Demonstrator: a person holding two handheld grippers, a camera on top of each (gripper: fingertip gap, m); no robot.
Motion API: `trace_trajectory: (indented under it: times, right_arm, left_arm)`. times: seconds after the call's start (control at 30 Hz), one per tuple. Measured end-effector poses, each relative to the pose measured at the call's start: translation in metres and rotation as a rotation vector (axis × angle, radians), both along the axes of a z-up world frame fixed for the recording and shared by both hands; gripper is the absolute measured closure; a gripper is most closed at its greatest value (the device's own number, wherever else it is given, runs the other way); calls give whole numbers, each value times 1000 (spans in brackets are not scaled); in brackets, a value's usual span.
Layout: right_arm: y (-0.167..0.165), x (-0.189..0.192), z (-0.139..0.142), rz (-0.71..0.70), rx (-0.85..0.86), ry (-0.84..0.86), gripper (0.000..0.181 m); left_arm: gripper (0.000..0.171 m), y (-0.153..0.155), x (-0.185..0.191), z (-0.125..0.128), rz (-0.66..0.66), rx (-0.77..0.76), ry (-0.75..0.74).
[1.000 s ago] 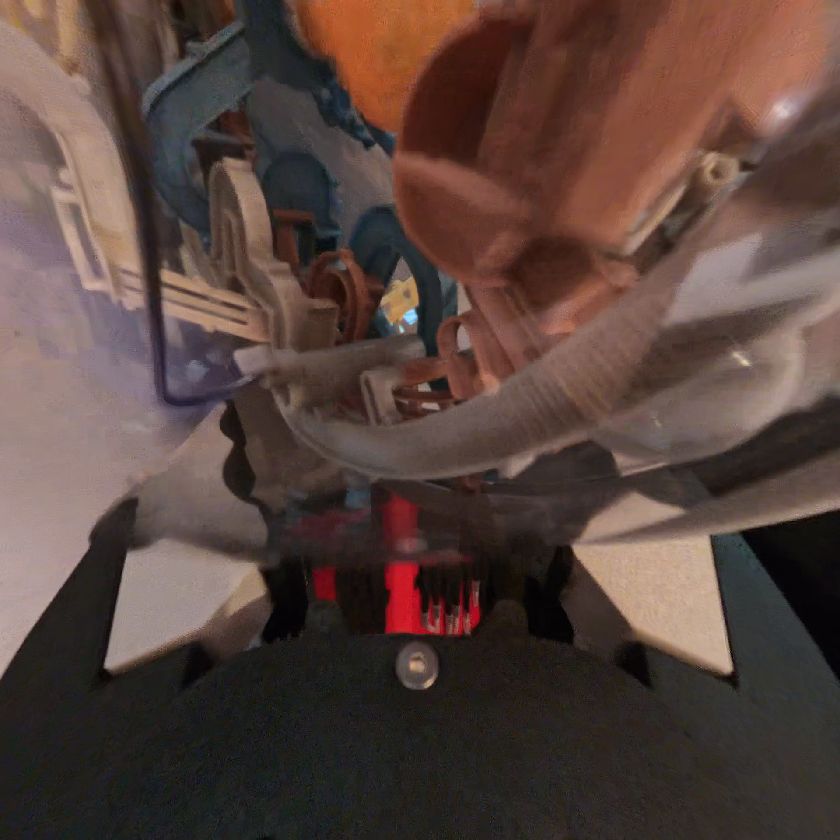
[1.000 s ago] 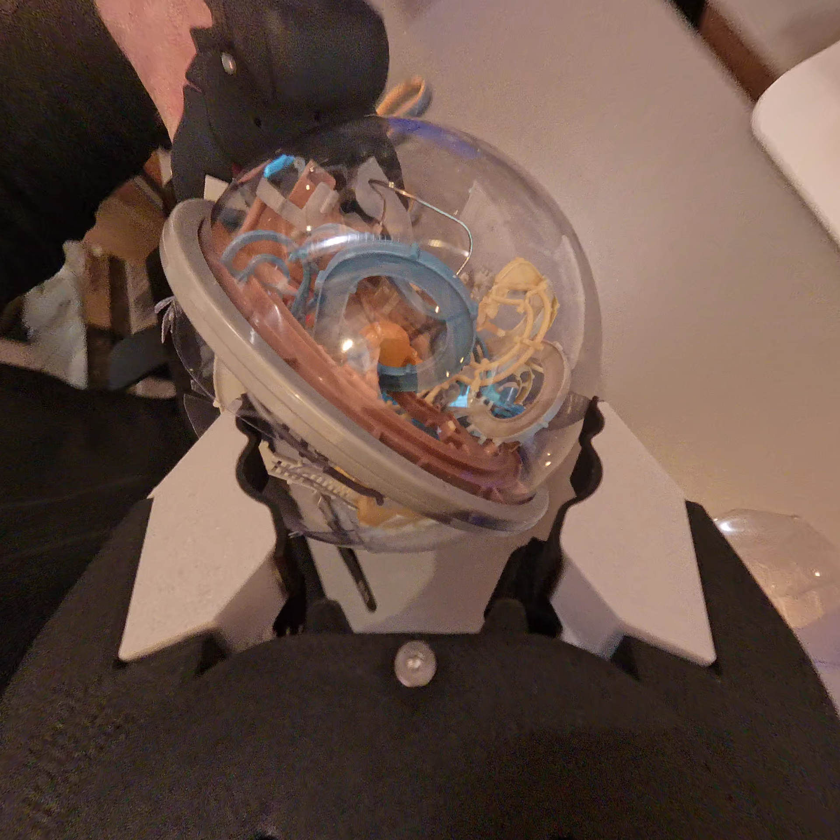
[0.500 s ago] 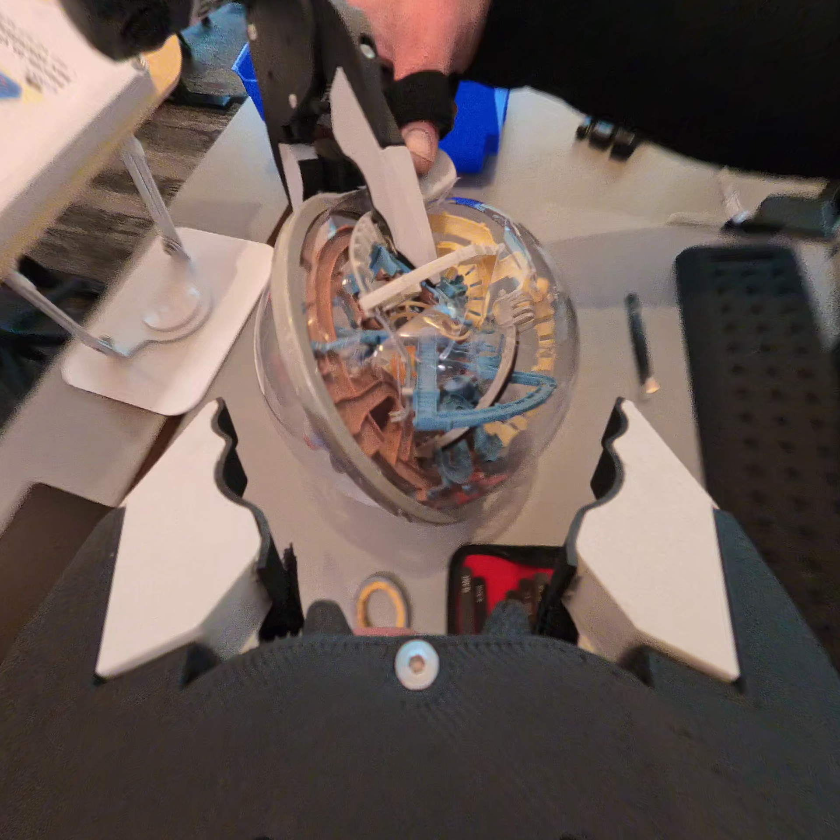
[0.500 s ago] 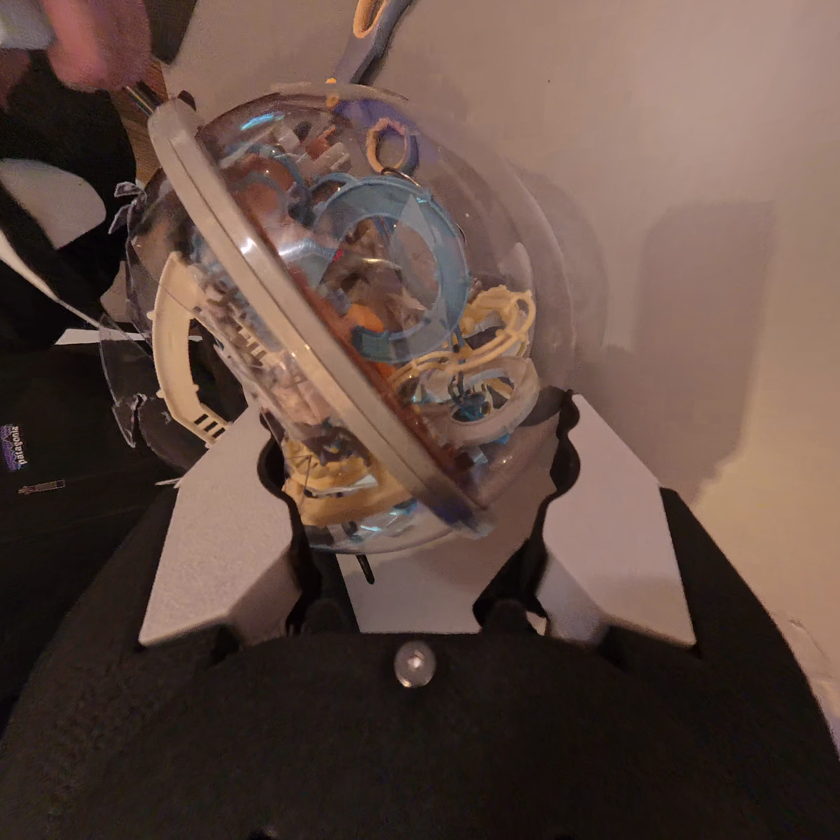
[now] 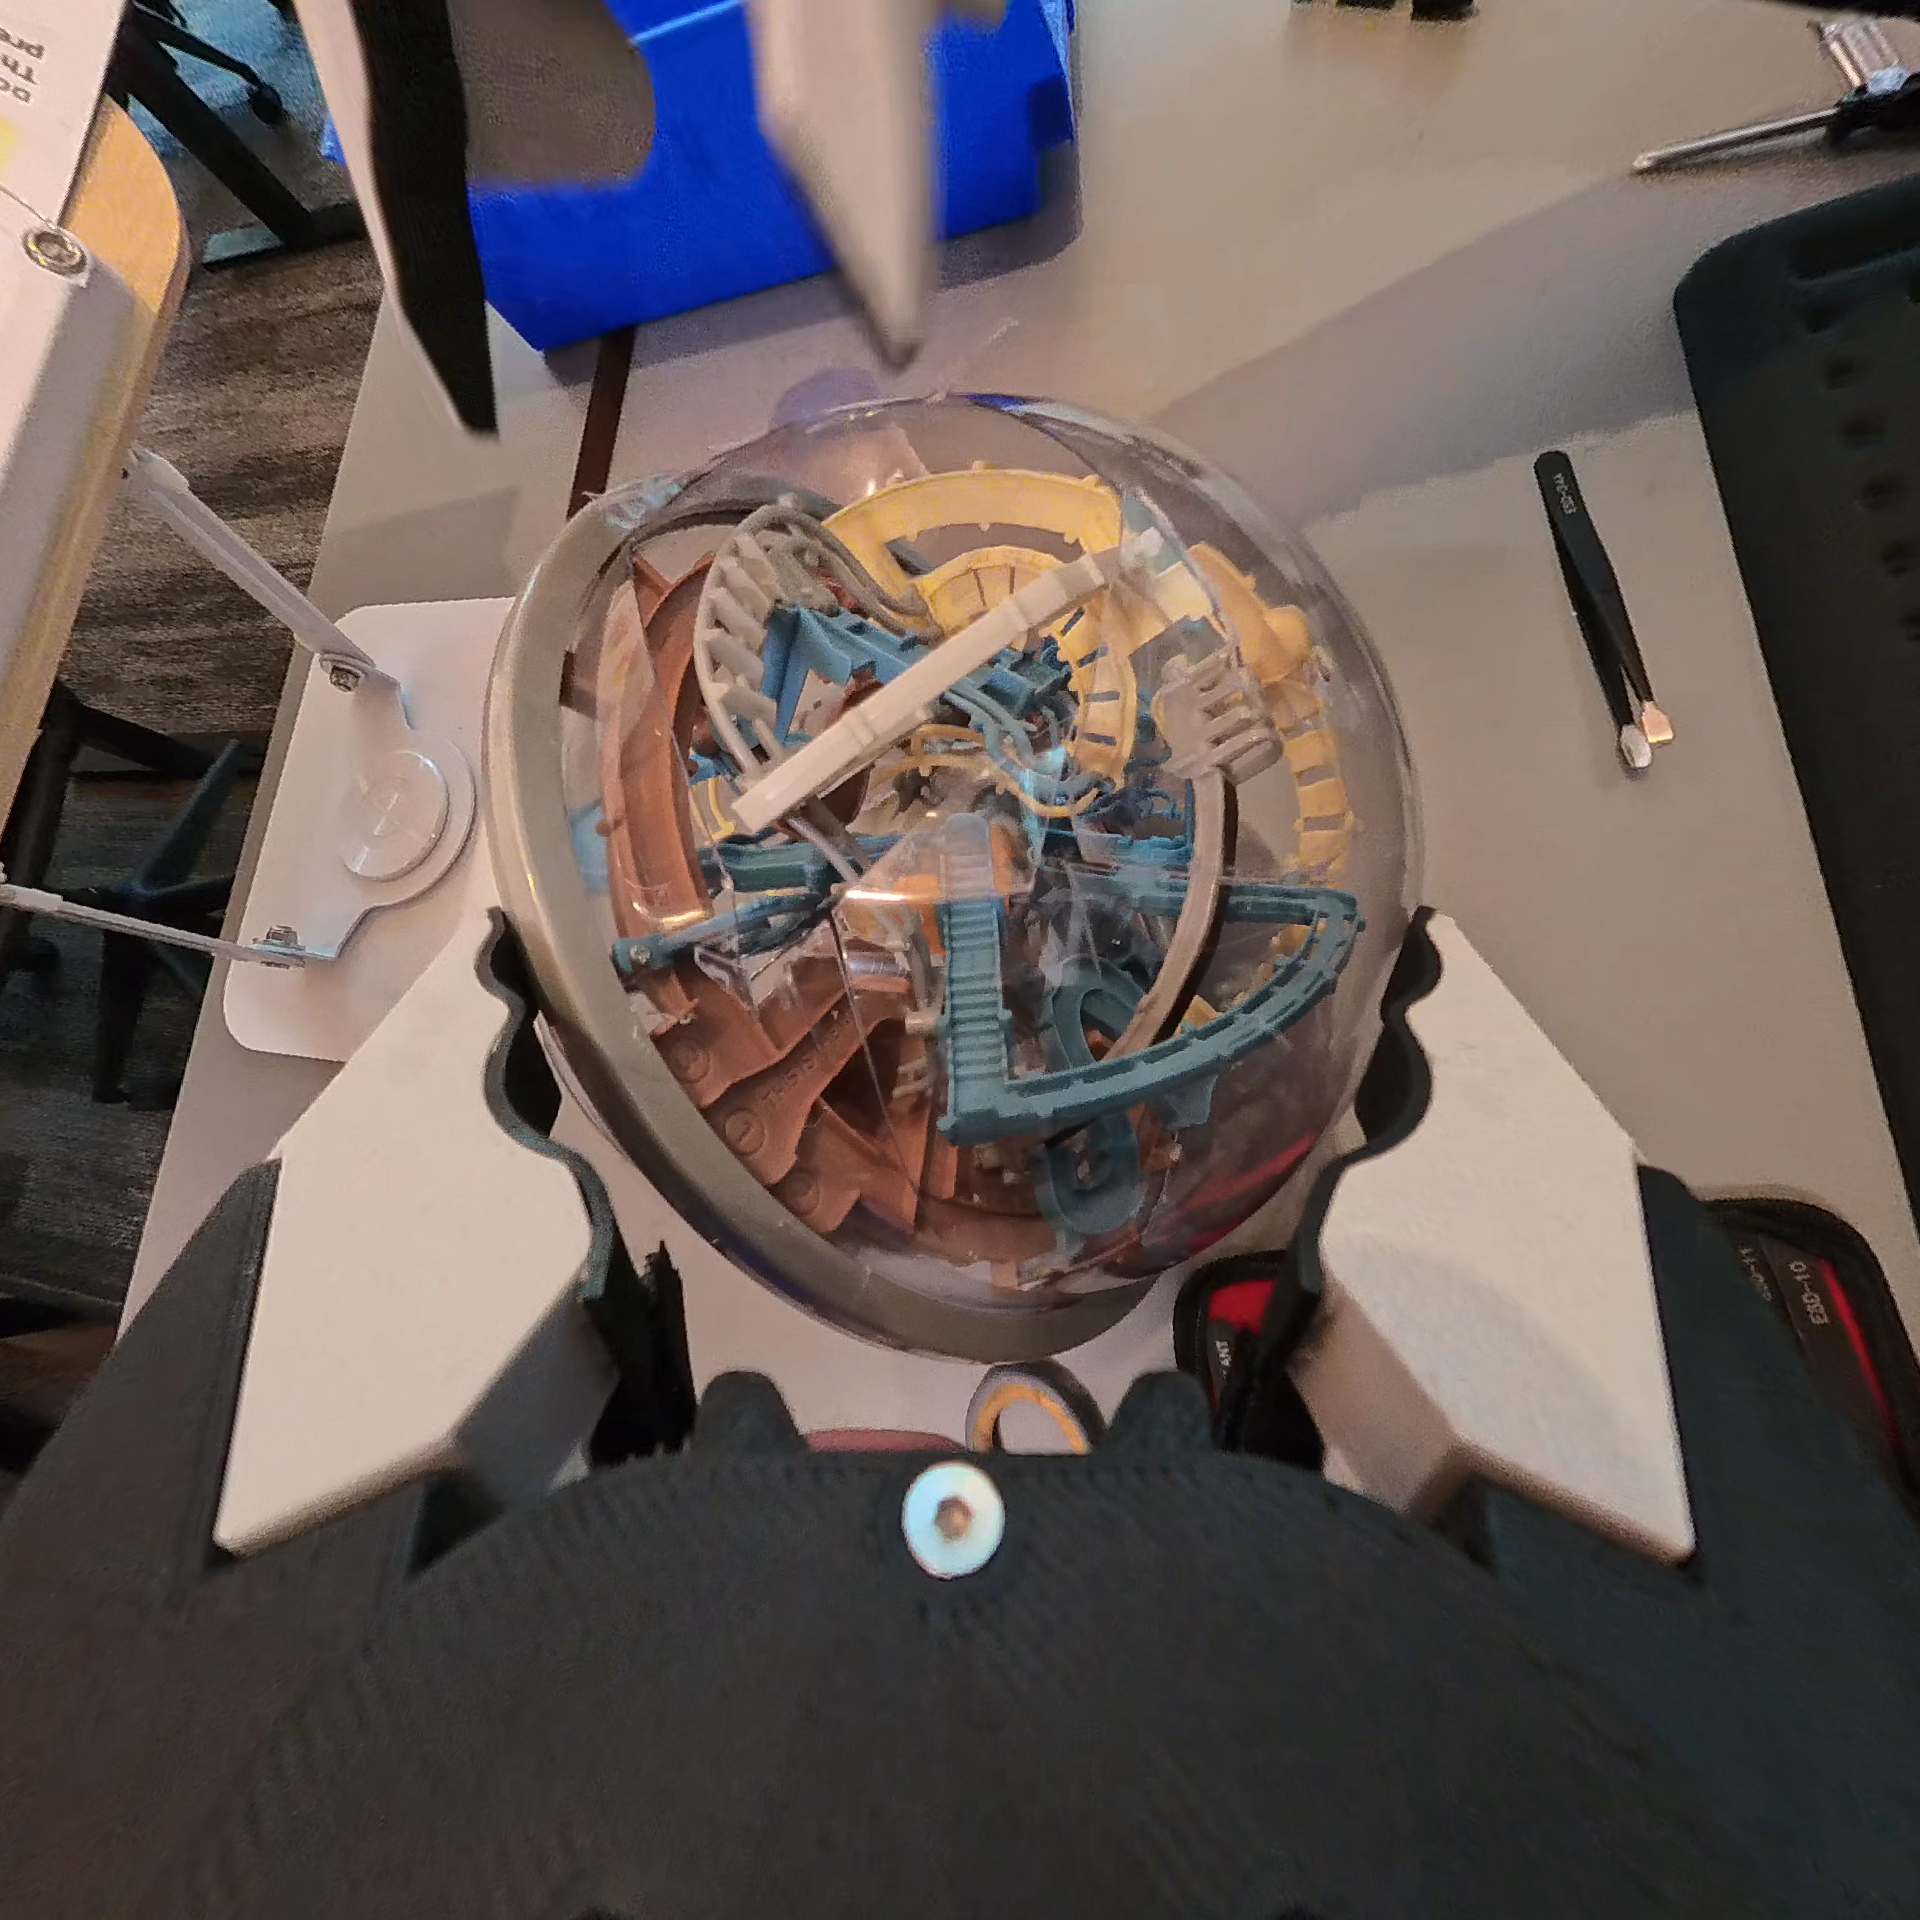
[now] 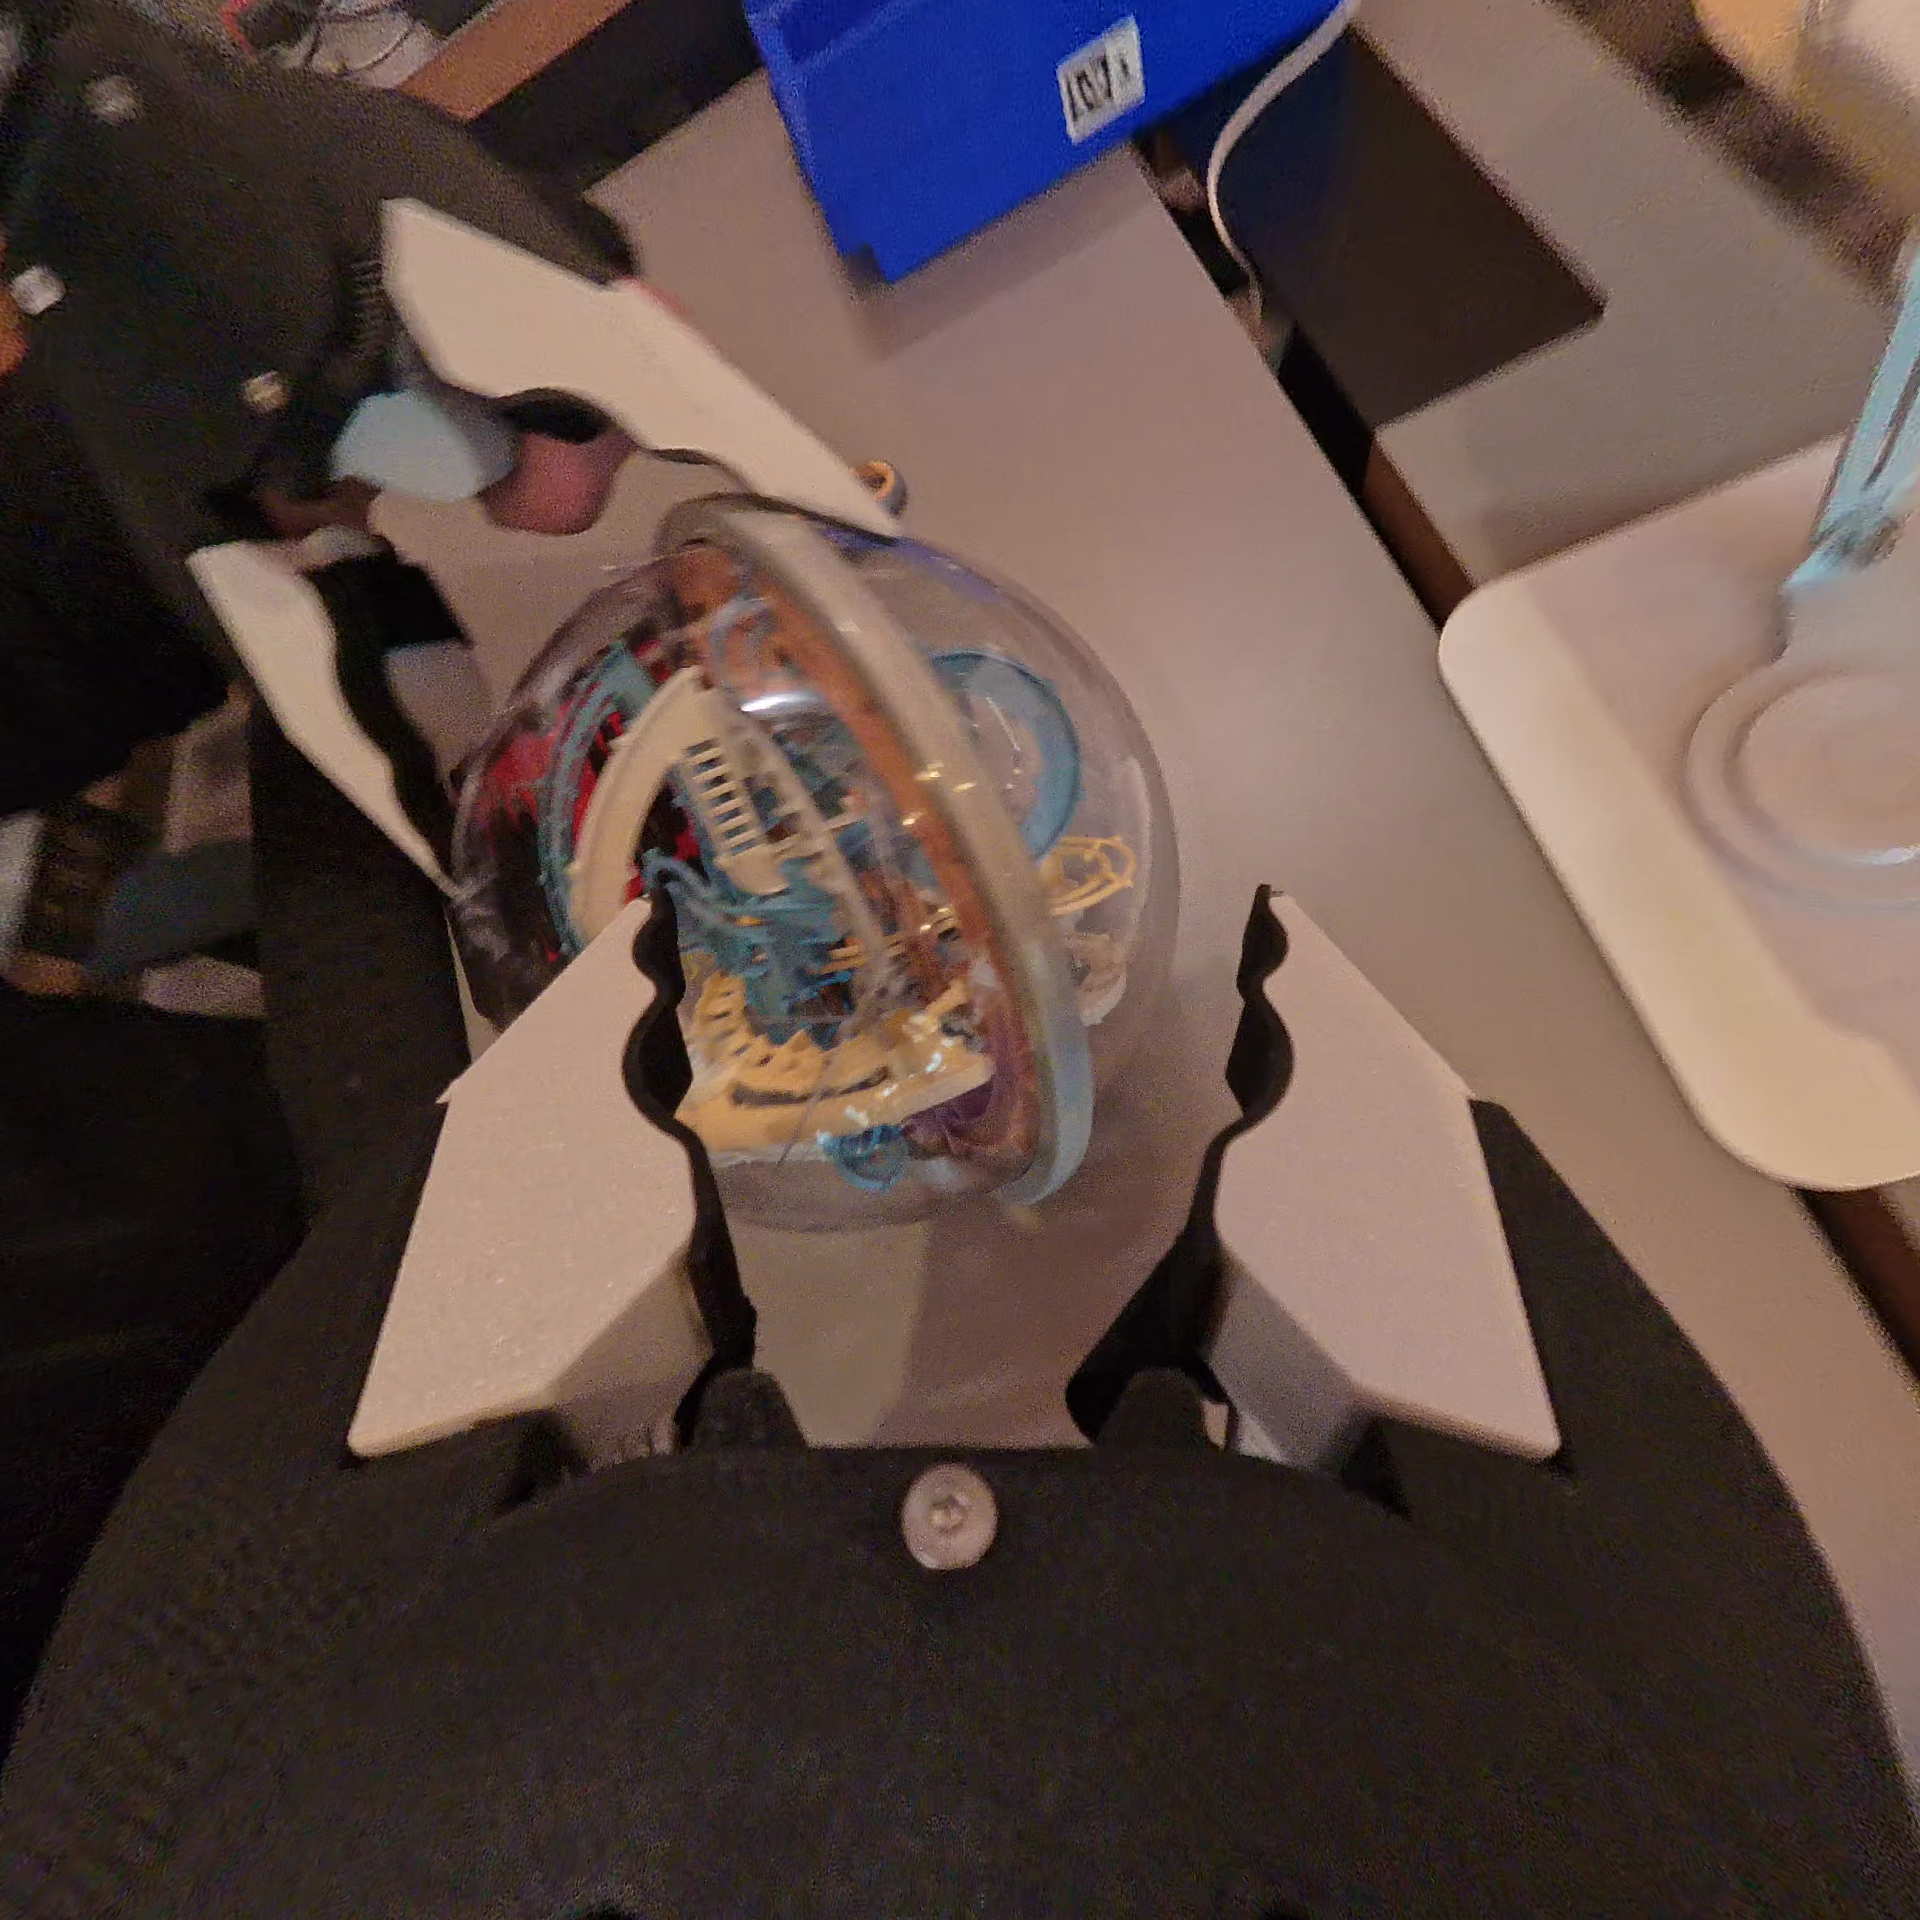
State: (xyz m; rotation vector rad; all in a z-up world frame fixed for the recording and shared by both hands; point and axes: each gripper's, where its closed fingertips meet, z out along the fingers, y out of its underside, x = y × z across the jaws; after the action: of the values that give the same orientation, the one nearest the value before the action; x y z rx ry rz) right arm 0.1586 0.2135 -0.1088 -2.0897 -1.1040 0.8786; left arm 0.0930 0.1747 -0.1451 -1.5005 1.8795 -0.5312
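A clear plastic maze ball (image 5: 935,831) with brown, blue, yellow and grey tracks inside sits between the fingers of my left gripper (image 5: 961,935). Both pads press its sides. In the right wrist view the ball (image 6: 831,852) lies just beyond my right gripper (image 6: 951,909), which is open. Its right finger stands clear of the ball. The left gripper (image 6: 665,707) shows there at the upper left, clamped on the ball. The right gripper (image 5: 686,384) shows blurred at the top of the left wrist view, off the ball. I cannot tell whether the ball touches the grey table (image 5: 1351,312).
A blue bin (image 5: 748,187) stands at the table's far edge. A white stand base (image 5: 353,831) lies left of the ball. Black tweezers (image 5: 1605,613) and a black foam tray (image 5: 1829,520) lie to the right. A red-and-black tool case (image 5: 1818,1340) lies near. The right gripper is farther from the red-and-black tool case (image 5: 1818,1340), some 30 cm, than the left, some 20 cm.
The right gripper held the ball and has opened and drawn back from it. The left gripper has moved in from a distance and closed on the ball.
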Motion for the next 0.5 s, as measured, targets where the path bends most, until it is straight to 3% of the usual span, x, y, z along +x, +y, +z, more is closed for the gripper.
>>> trace_trajectory:
  times: [0.07,0.17,0.27,0.37,0.5]
  right_arm:
    - [-37,-9,26,150,172,20,89]
    - [-80,-28,22,321,300,-70,109]
    - [-89,-43,-2,371,316,-184,115]
    - [-86,-51,-6,370,336,-176,149]
    - [-85,-48,-5,373,307,-145,157]
  left_arm:
    - [18,1,-1,0,-5,-3,16]
    - [18,2,2,0,-7,-9,33]
    - [18,1,4,-1,-8,-6,42]
    - [14,-3,1,-5,-15,17,87]
    - [23,-2,-1,19,20,131,19]
